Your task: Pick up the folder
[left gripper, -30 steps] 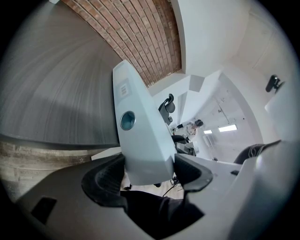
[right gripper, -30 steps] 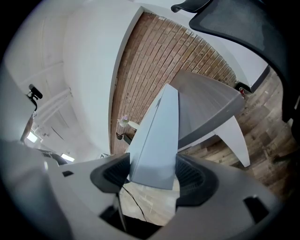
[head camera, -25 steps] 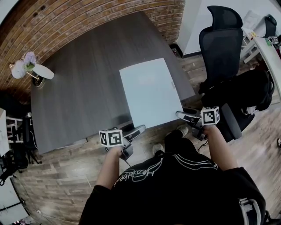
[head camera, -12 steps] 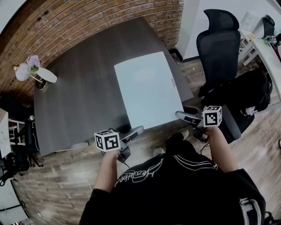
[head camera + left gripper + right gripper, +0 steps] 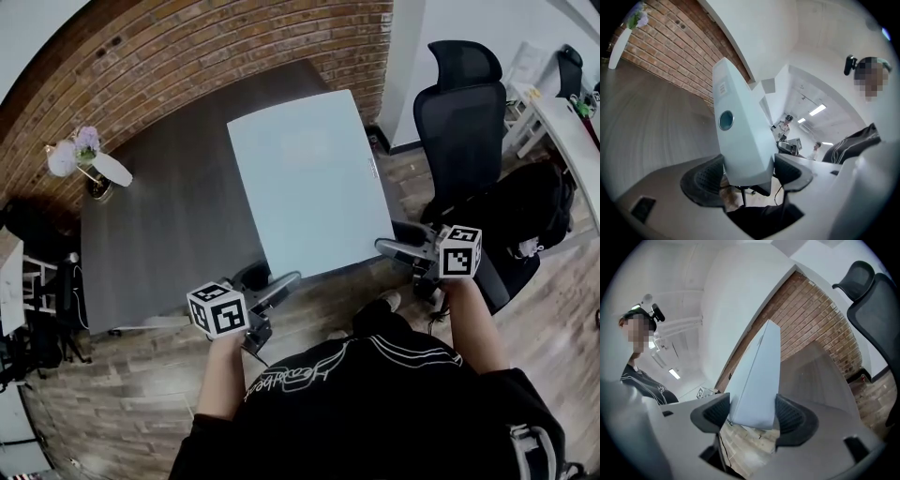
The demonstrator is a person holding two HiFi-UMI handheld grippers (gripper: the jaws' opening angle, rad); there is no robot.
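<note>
The left gripper (image 5: 284, 280) and right gripper (image 5: 384, 247) are each clamping a near corner of the pale blue, flat rectangular plastic folder (image 5: 305, 178), probably so that it is staying untwisted above the dark grey desk's (image 5: 159, 225) near edge.

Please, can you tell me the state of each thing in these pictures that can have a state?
Pale blue flat folder: gripped at both near corners, tilted up off the dark grey table.
Left gripper: shut on the folder.
Right gripper: shut on the folder.
White vase with purple flowers: upright on the table.
Black office chair: upright, empty.
</note>
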